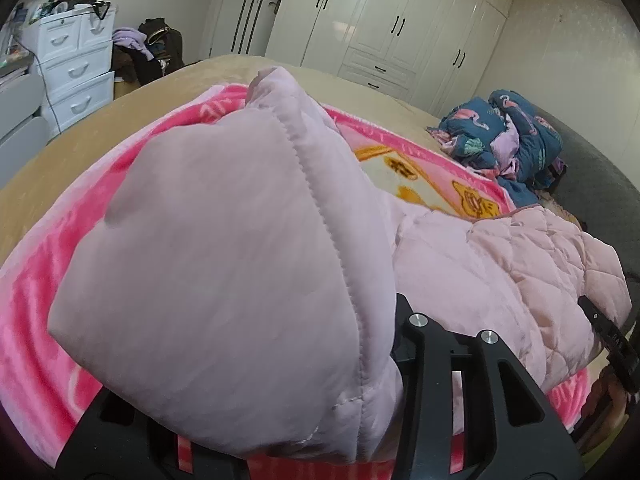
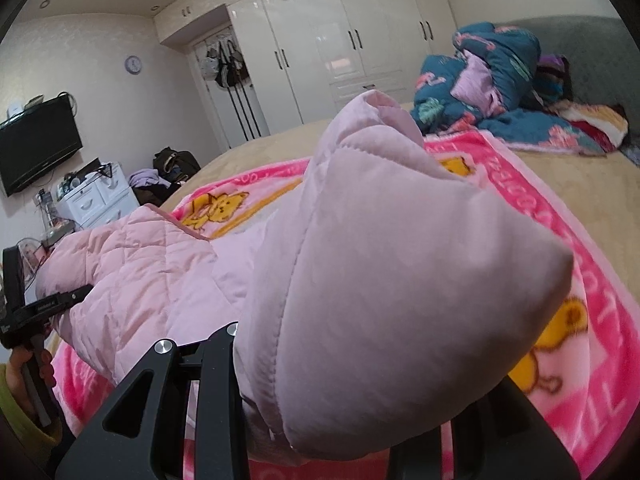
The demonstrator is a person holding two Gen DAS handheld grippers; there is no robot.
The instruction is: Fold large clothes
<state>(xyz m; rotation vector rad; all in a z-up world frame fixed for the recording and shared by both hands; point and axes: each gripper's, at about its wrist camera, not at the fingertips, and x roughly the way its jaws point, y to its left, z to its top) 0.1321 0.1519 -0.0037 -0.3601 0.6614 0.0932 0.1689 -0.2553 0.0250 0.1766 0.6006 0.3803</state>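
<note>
Soft, even indoor light, ceiling glare on the glossy wardrobe doors (image 2: 344,36), heavy fisheye bending, dark vignetted corners, blurred near fabric.

The pink blanket (image 2: 520,168) carries large pink block letters along its border in the right wrist view, but they run upside down and blurred and cannot be read as words. In the left wrist view a yellow character sits on the blanket's cream middle, also unreadable. Small print on the other gripper (image 2: 48,306) is too tiny to make out.
</note>
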